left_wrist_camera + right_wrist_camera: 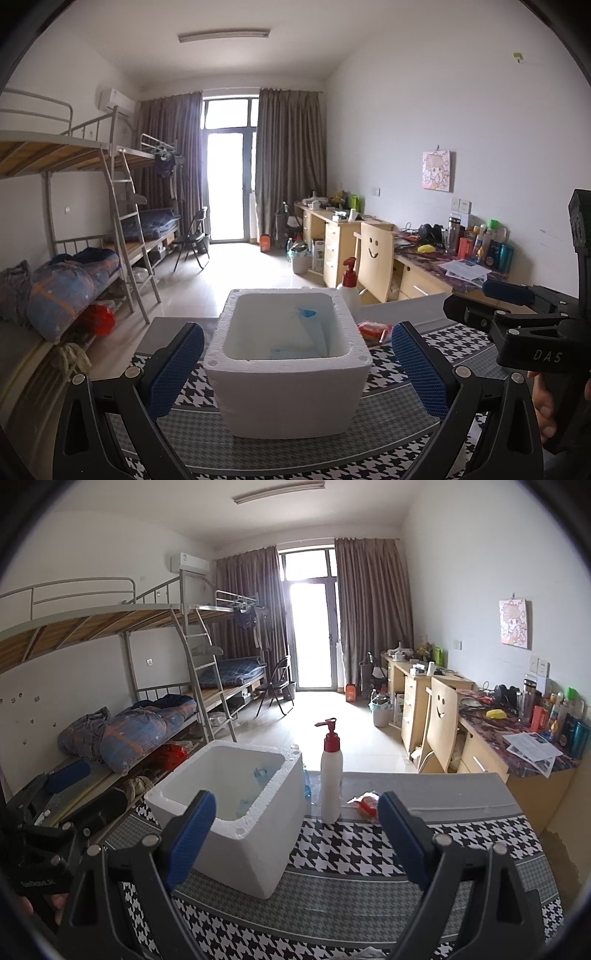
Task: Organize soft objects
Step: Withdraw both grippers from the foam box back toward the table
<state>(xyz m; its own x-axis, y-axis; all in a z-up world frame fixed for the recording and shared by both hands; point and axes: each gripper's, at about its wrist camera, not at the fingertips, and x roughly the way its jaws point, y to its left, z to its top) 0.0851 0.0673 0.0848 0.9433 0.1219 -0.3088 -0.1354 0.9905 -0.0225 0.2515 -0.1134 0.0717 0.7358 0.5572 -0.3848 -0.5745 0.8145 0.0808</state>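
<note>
Holding both grippers low and level, we keep the left gripper [295, 373] and right gripper [297, 834] with jaws apart and empty; the foam box [291, 373] sits centre-frame on the tabletop [351, 849].

Bottle [331, 775] right of box [236, 812]; packet [365, 803] further right.

**A shared dormitory room**

This is a student-style dorm room. Off to the left of the tongs stand metal bunk beds [155, 664] with ladders and rolled bedding [125, 731]. Far ahead, brown curtains [373, 616] frame a glass balcony door [314, 635], with an air conditioner [188, 563] on the wall. To the right runs a row of wooden desks [421, 698] cluttered with bottles and papers.
</note>
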